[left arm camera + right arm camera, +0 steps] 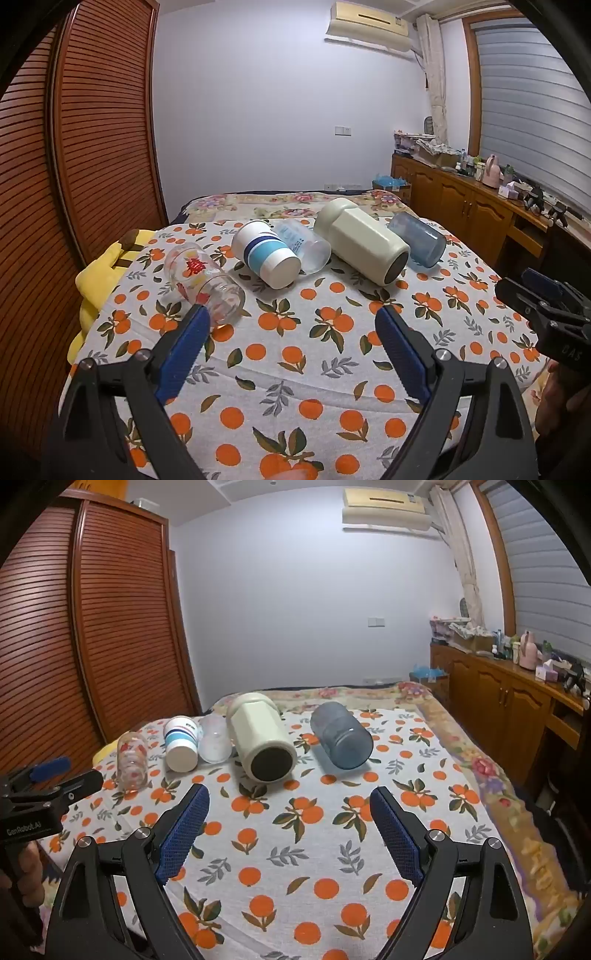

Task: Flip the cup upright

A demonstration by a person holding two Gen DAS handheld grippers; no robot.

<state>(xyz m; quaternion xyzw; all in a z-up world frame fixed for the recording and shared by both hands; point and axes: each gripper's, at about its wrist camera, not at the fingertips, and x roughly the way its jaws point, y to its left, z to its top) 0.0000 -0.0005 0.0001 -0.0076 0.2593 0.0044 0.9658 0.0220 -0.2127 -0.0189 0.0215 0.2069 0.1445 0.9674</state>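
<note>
Several cups lie on their sides in a row on the orange-print cloth (295, 350). From the left: a clear glass with red print (203, 280), a white cup with blue bands (266, 254), a clear plastic cup (306, 247), a cream cup (365, 240) and a blue translucent cup (417, 240). The right wrist view shows the same row: glass (131, 760), banded cup (181, 744), clear cup (216, 740), cream cup (260, 736), blue cup (340, 734). My left gripper (291, 317) is open and empty, its left fingertip beside the glass. My right gripper (290, 797) is open and empty, short of the cream cup.
A yellow plush toy (99, 273) lies at the cloth's left edge. A slatted wooden wardrobe (85, 147) stands on the left. A wooden cabinet (509, 698) with clutter runs along the right wall. The other gripper shows at each view's edge (546, 310) (40, 794).
</note>
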